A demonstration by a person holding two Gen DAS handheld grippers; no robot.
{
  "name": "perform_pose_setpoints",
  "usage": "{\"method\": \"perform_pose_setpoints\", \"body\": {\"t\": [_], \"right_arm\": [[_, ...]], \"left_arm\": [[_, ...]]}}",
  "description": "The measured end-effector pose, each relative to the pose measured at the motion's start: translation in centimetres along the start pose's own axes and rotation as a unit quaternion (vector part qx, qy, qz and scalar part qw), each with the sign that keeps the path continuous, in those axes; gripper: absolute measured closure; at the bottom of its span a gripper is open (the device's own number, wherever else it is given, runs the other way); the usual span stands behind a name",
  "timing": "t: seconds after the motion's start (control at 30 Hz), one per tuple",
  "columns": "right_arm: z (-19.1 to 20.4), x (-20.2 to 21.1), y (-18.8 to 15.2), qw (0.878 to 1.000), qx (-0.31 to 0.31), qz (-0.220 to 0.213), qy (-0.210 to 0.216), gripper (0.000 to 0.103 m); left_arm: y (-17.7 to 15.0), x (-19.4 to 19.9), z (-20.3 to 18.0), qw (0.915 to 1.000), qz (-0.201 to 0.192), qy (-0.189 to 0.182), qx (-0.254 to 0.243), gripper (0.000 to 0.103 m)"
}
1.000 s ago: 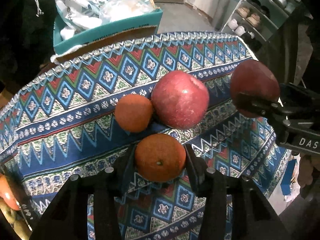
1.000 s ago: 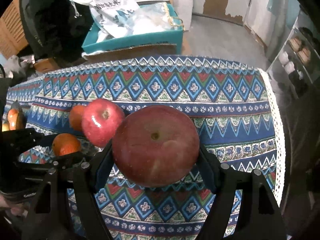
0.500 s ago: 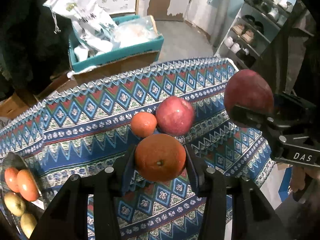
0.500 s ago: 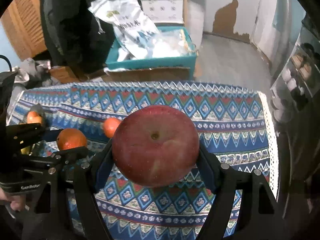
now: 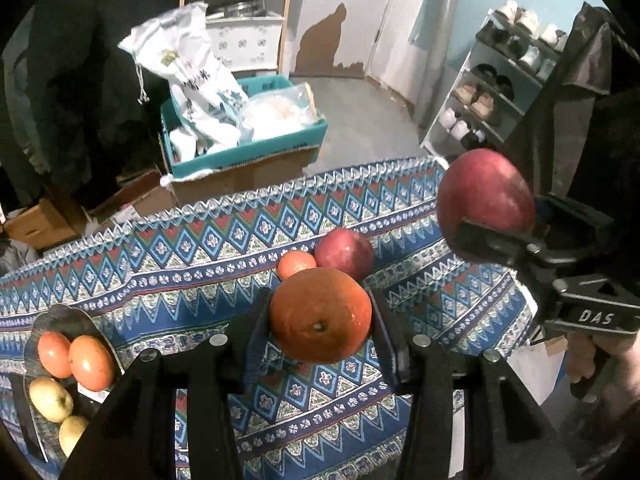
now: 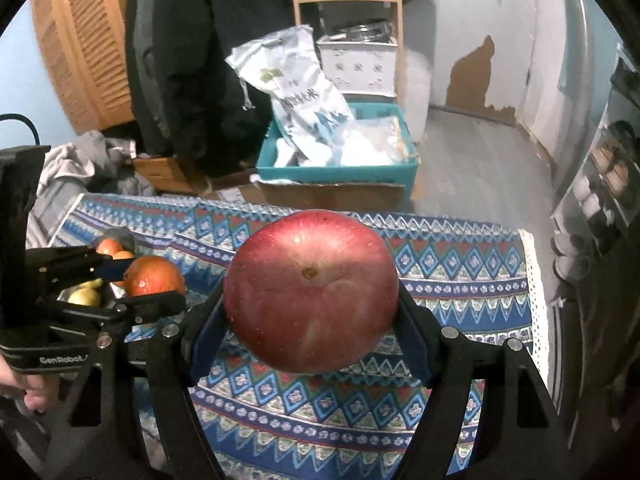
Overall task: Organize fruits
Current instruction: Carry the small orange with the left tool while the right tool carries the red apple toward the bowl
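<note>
Left gripper clamped on an orange, pads pressing both sides, fruit held in the air above the patterned cloth on the tabletop. Right gripper closed around a big red apple, stem end facing the camera, also off the cloth (in the left wrist view it sits at the right edge, apple sticking up past the fingers). On the cloth, near the far side: a second red apple with a small orange touching its left side, both just behind the held orange in that view. Dark plate at the left end of the tabletop holds two reddish-orange fruits and two yellow-green ones, bunched together. Behind the tabletop on the floor: teal box with a white sack leaning in it, cardboard underneath. Shoe rack far right.
</note>
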State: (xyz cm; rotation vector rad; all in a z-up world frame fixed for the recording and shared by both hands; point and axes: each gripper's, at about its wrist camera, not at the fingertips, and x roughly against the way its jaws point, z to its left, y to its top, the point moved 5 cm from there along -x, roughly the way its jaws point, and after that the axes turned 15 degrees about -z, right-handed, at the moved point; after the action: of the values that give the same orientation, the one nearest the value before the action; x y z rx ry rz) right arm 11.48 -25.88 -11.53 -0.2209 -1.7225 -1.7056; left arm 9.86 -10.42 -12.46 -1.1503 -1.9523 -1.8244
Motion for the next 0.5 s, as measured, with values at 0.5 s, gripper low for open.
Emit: {"method": "perform_pose_setpoints", "body": {"t": [0.5], "right_arm": [[4.6,2.0,2.2,0.999,0.009,-0.023,0.045,0.027]], "left_arm": [[0.6,5.6,1.8,0.9991,-0.041,0.001,0.010,0.055]]}}
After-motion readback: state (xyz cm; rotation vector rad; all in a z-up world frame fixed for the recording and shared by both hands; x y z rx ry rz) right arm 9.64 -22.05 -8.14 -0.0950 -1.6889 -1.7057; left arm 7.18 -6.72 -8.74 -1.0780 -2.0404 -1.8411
